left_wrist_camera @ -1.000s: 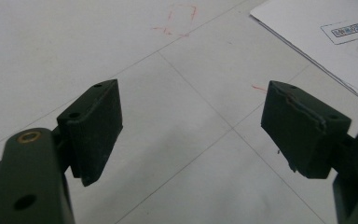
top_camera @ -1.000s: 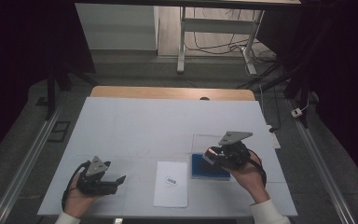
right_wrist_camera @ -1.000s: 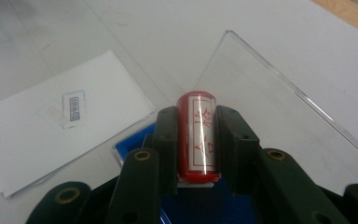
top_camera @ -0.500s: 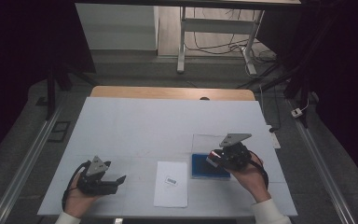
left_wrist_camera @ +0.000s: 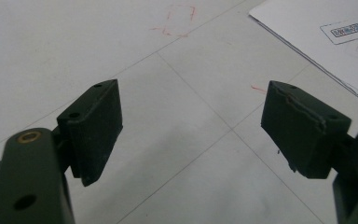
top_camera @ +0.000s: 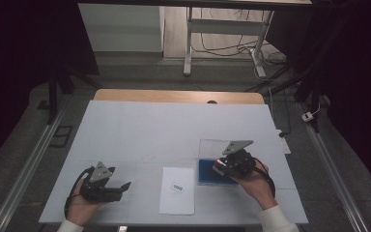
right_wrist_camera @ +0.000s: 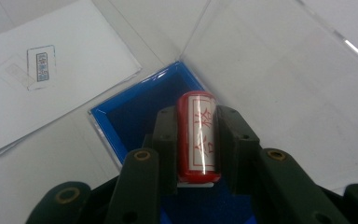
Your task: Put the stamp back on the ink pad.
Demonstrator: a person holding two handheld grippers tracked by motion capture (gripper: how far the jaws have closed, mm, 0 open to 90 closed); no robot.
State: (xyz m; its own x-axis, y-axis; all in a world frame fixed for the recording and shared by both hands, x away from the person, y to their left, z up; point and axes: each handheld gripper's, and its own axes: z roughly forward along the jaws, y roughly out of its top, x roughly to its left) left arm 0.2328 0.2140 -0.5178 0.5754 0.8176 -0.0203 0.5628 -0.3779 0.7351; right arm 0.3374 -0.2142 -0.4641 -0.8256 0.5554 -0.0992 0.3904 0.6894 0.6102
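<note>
Table [top_camera: 140,125], white top with a wooden strip along its far edge, carrying three items toward the near edge.

Sheet of paper [top_camera: 177,190]: white, lying flat at the middle of the near edge, with a small printed label [top_camera: 177,187] on its upper half; the same sheet sits at the top right corner of the left gripper view [left_wrist_camera: 326,42] and at the upper left of the right gripper view [right_wrist_camera: 51,79].

Blue tray [top_camera: 208,172]: shallow, square, just right of the sheet near the near right part of the table, with a clear lid [top_camera: 212,147] lying open flat behind it; in the right gripper view the tray's blue rim [right_wrist_camera: 135,93] and the clear lid [right_wrist_camera: 279,79] meet at the tray's far corner.

Red stamp [right_wrist_camera: 196,135]: cylinder with a white panel bearing red characters, clamped lengthwise between the jaws of the right gripper [right_wrist_camera: 196,140], held over the blue tray; whether it touches the tray floor cannot be told. In the high view the right gripper [top_camera: 224,166] sits over the tray's right side, gripped by a hand [top_camera: 253,181].

Left gripper [top_camera: 123,186]: held low near the near left corner, pointing toward the sheet, jaws spread wide with nothing between them [left_wrist_camera: 191,135]; bare white table beneath, with faint red pen marks [left_wrist_camera: 179,21]
</note>
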